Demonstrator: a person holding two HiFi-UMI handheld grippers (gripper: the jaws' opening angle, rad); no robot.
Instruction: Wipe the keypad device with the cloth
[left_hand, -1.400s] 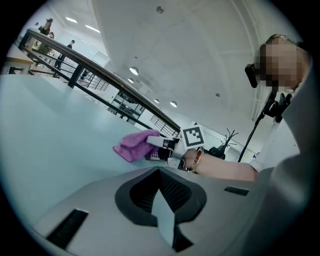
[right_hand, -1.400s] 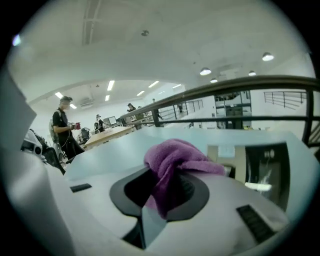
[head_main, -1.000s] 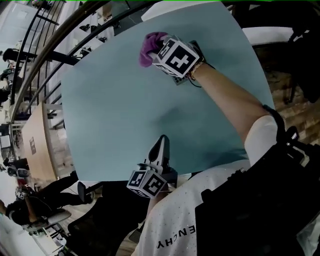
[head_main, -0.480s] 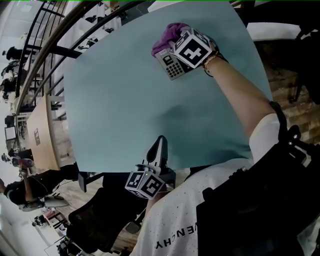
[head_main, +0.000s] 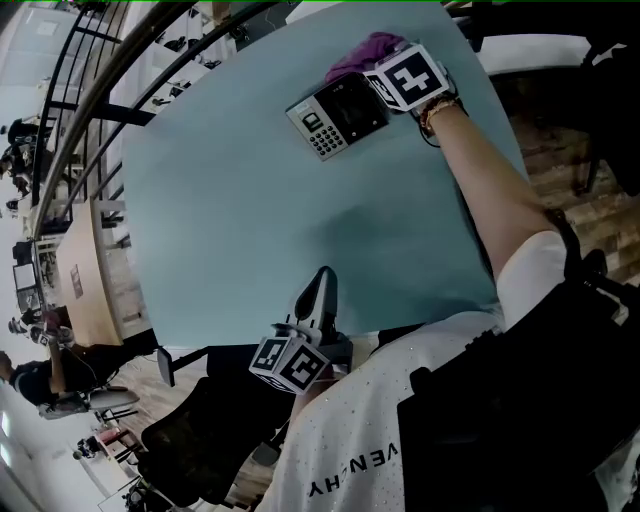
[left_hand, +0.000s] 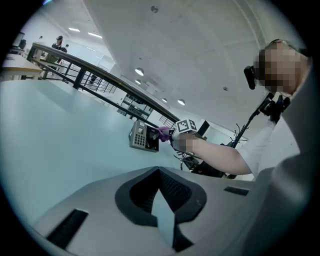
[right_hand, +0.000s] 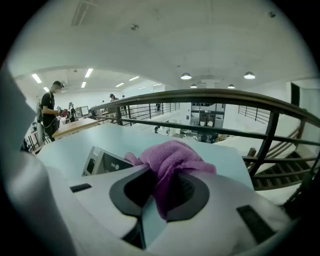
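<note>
Mid-wipe, I'd say: right gripper (right_hand: 162, 192) clamps cloth (right_hand: 172, 157) beside keypad device (head_main: 335, 112); left gripper (left_hand: 160, 172) idle, jaws together; next, sweep across the keys.

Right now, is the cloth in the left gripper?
No, the purple cloth is clamped in the right gripper, while the left gripper has nothing between its jaws.

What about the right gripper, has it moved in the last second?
Yes. The right gripper, shut on the cloth, has slid right and toward the table's far edge, uncovering the keypad device.
</note>
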